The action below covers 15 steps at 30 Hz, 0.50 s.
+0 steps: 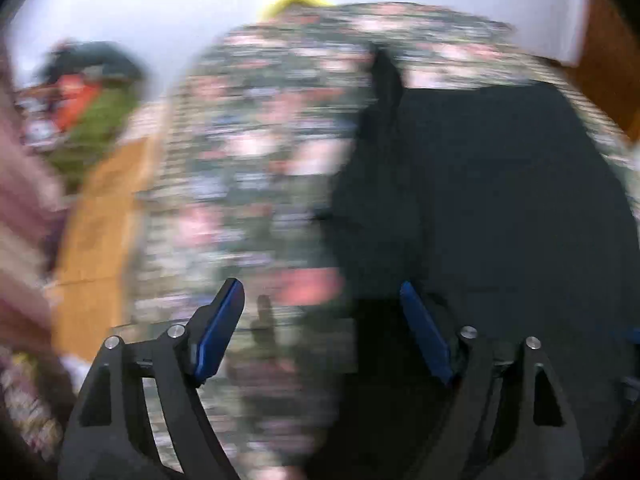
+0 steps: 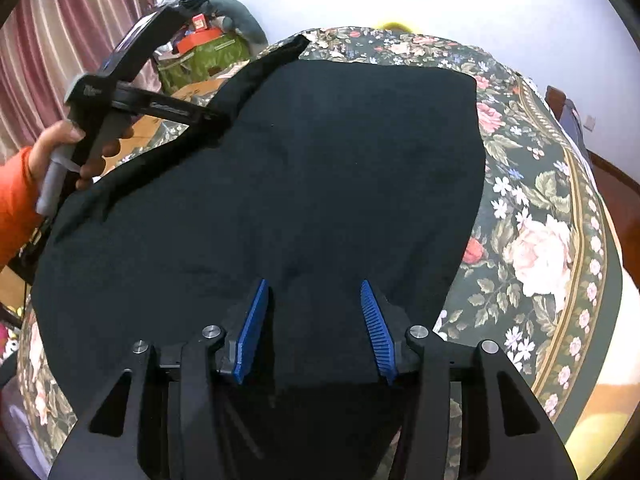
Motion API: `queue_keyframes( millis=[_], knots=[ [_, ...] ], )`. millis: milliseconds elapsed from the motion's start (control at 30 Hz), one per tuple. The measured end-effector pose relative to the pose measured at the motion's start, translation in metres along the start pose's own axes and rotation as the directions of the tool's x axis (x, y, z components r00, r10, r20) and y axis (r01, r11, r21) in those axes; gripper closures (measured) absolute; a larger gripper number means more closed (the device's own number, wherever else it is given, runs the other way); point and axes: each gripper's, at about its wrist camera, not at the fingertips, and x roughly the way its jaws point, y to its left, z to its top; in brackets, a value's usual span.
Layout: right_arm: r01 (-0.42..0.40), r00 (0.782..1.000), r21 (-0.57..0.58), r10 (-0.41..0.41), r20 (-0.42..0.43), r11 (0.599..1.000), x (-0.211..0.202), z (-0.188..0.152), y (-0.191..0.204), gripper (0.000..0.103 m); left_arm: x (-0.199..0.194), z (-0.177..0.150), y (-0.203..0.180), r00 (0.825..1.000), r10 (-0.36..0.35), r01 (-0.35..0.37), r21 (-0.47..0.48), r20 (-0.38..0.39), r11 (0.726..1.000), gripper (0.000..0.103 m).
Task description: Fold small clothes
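A black garment (image 2: 304, 176) lies spread on a floral tablecloth (image 2: 536, 216). A narrow black strip (image 2: 260, 72) of it runs toward the far left. My right gripper (image 2: 314, 284) is open, its blue pads just above the garment's near part. My left gripper (image 2: 212, 116) shows in the right wrist view at the left, its tips at the garment's left edge beside the strip. In the blurred left wrist view, my left gripper (image 1: 322, 284) is open over the tablecloth (image 1: 248, 152), with the garment (image 1: 480, 200) to its right.
A green bag (image 2: 200, 60) with an orange box and clutter stands at the far left beyond the table. Striped curtains (image 2: 60, 20) hang on the left. A white wall is behind. A yellow object (image 2: 394, 25) peeks over the table's far edge.
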Motion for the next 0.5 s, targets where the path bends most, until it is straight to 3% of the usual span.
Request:
queue_keyframes(
  millis=[67,133,300,500],
  knots=[
    [-0.001,1.000,0.010,0.001,0.003,1.000,-0.002,-0.002,0.001,0.058,0.004,-0.008,0.034,0.994,0.106,-0.107,-0.038,-0.032,0.994,0.032],
    [0.010,1.000,0.011,-0.010,0.000,1.000,-0.003,-0.002,0.003,0.058,0.002,-0.020,0.063,0.993,0.090,-0.096,-0.080,-0.071,0.992,0.032],
    [0.037,0.999,0.036,-0.037,-0.014,0.999,-0.013,-0.003,0.002,0.054,-0.036,-0.053,0.092,0.997,-0.059,0.048,-0.172,-0.056,0.984,0.032],
    [0.078,0.997,0.040,-0.077,-0.017,0.996,-0.036,-0.009,0.001,0.048,-0.079,-0.072,0.046,0.975,-0.222,0.220,-0.113,-0.005,0.969,0.025]
  ],
)
